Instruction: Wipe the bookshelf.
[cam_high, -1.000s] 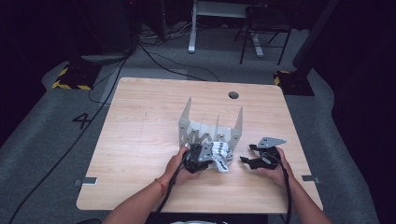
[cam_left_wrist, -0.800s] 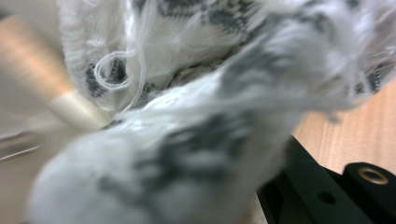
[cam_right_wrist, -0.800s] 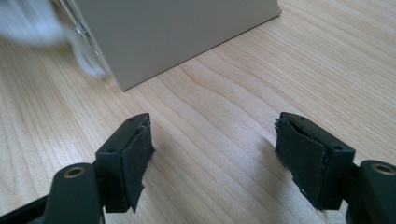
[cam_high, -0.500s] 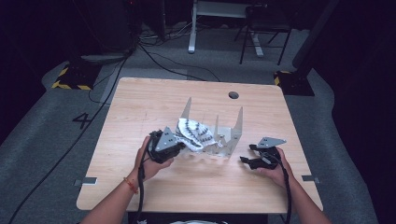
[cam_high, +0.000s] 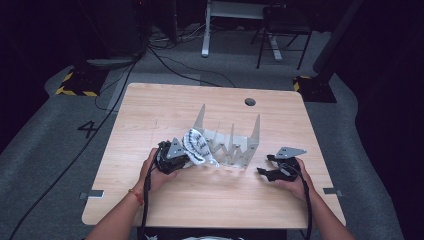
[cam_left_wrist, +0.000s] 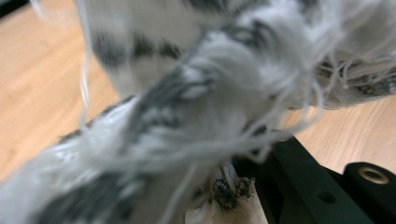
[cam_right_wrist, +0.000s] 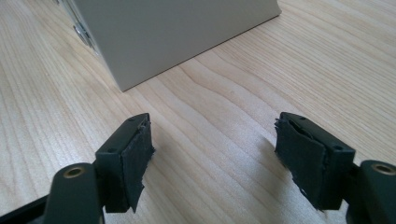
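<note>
Cloth (cam_high: 197, 146) pinched in left gripper (cam_high: 181, 159), hanging just left of rack (cam_high: 235, 145); right gripper (cam_high: 264, 166) spread wide, well apart from cloth.

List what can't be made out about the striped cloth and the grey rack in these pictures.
- Left gripper view: the striped cloth is blurred and hides the left gripper's left finger.
- High view: the cloth covers the rack's left end.
- Right gripper view: the top edge cuts off the rack.

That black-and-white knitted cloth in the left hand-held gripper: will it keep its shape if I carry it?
Probably not: the knitted cloth sags limply from the left hand-held gripper. Its loose, frayed threads may snag on the pointed metal rack.
</note>
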